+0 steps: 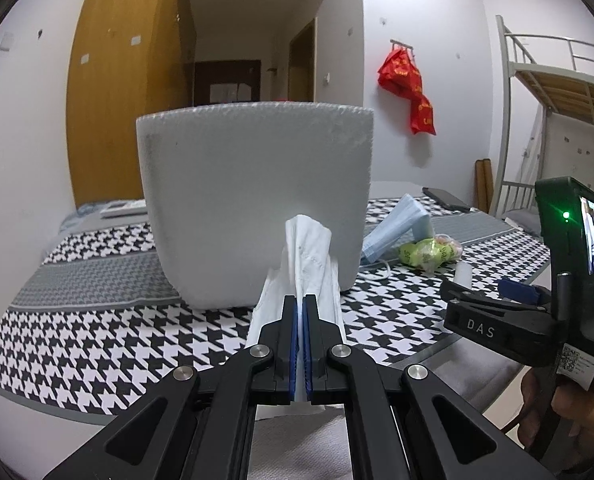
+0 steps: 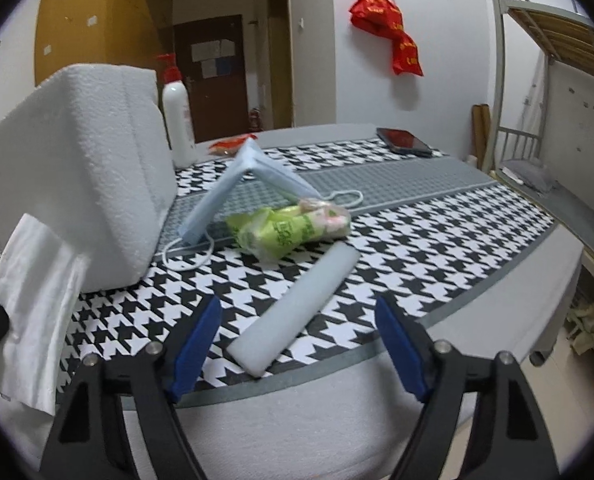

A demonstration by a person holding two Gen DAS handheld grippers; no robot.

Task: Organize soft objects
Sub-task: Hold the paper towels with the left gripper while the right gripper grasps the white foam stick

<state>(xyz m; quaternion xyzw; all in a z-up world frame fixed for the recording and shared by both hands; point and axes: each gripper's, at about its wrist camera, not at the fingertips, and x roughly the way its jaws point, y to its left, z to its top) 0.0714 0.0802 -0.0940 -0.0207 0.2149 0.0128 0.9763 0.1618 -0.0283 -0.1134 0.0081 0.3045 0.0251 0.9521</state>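
**Right claw lined up on foam strip**

Right claw [image 2: 297,344] open, pads clear, nothing held. White foam strip [image 2: 297,312] lies on the table [image 2: 437,240] directly ahead between the jaws, long axis running diagonally away to the right. Left claw [image 1: 300,328] clamped on tissue [image 1: 309,252] by foam box [image 1: 253,200].

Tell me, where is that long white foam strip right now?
In the right wrist view, the white foam strip lies on the houndstooth cloth, slanting between the open right hand-held gripper and the green packet.
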